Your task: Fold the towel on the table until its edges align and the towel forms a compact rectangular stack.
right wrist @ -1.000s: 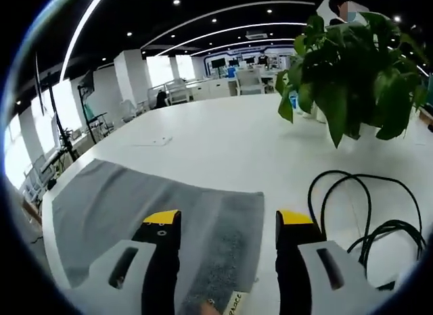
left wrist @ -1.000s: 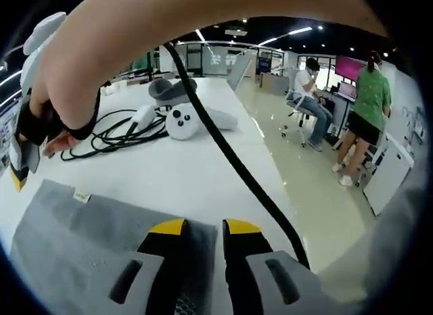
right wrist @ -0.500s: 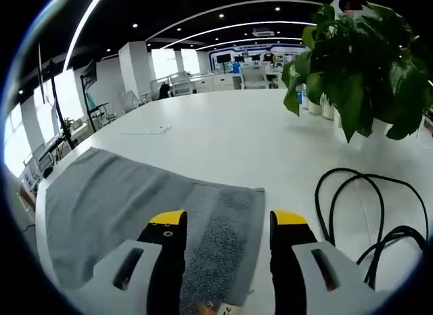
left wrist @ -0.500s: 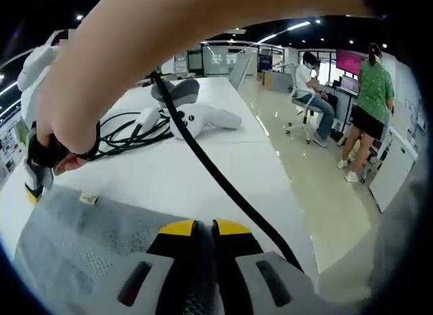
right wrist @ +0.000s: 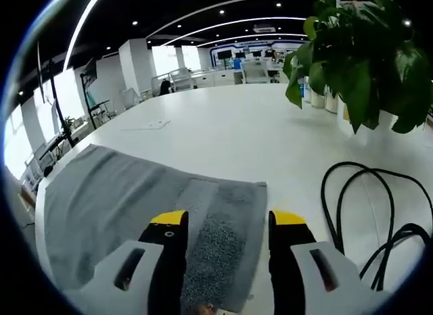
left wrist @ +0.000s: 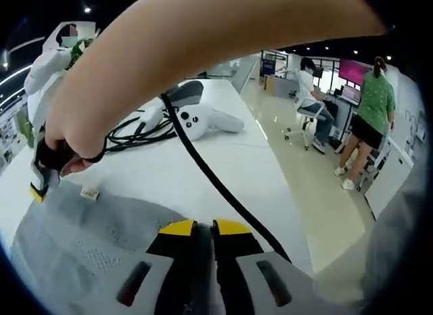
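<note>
- The grey towel [right wrist: 128, 207] lies flat on the white table [right wrist: 237, 139]. In the right gripper view it spreads from 9 o'clock across to the lower middle, its far edge running towards 3 o'clock and ending at a corner just above the jaws.
- In the left gripper view the towel [left wrist: 88, 240] covers the lower left, from 9 o'clock down to 6 o'clock, with a small white label [left wrist: 88, 192] on its edge near 9 o'clock.
- The left gripper [left wrist: 204, 228] rises from 6 o'clock with its yellow-tipped jaws pressed together on a pinch of the towel's cloth.
- The right gripper [right wrist: 227, 220] rises from 6 o'clock with its jaws spread wide apart. The towel's end strip lies between them, and neither jaw clamps it.
- In the left gripper view the person's forearm [left wrist: 223, 38] sweeps over the top from 2 o'clock to 9 o'clock, the hand [left wrist: 67, 142] gripping the right gripper's handle just above the towel's label.
- A black cable [left wrist: 216, 186] runs from 11 o'clock down to 5 o'clock, passing just beside the left gripper.
- Beyond the towel, towards 11 o'clock, a white controller [left wrist: 193, 122] rests beside a coil of black cords [left wrist: 132, 132].
- In the right gripper view, loops of black cable [right wrist: 369, 213] lie on the table at 4 o'clock, apart from the towel.
- A leafy green plant [right wrist: 362, 58] stands at 2 o'clock.
- Two people [left wrist: 369, 119] are at 3 o'clock in the left gripper view, on the floor beyond the table's edge.
</note>
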Demonstrator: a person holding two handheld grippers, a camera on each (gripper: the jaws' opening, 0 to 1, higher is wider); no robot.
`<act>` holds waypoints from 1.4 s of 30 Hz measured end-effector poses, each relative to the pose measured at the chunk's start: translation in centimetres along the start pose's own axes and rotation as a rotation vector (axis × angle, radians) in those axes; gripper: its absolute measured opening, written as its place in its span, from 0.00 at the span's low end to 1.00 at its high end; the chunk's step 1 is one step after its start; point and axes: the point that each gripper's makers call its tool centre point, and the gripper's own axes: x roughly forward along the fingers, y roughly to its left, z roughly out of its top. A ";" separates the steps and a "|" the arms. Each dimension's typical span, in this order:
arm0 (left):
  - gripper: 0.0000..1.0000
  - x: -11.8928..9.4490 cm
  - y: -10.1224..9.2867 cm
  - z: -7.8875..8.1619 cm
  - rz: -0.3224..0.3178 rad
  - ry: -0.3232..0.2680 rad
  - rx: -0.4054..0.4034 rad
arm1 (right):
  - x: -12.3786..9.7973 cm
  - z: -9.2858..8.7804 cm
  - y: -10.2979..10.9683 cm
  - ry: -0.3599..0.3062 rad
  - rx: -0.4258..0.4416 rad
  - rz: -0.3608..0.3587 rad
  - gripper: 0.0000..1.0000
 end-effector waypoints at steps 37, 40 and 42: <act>0.05 -0.8 -0.5 -0.7 0.000 -0.010 0.014 | 0.9 -0.2 -1.8 0.013 -0.115 -0.077 0.00; 0.05 -1.0 -0.2 -0.6 -0.011 -0.019 -0.019 | 0.4 0.4 -1.7 -0.021 -0.083 -0.073 0.00; 0.05 -1.1 -0.2 -0.4 -0.016 -0.025 -0.029 | 0.1 0.9 -1.6 -0.041 -0.079 -0.067 0.00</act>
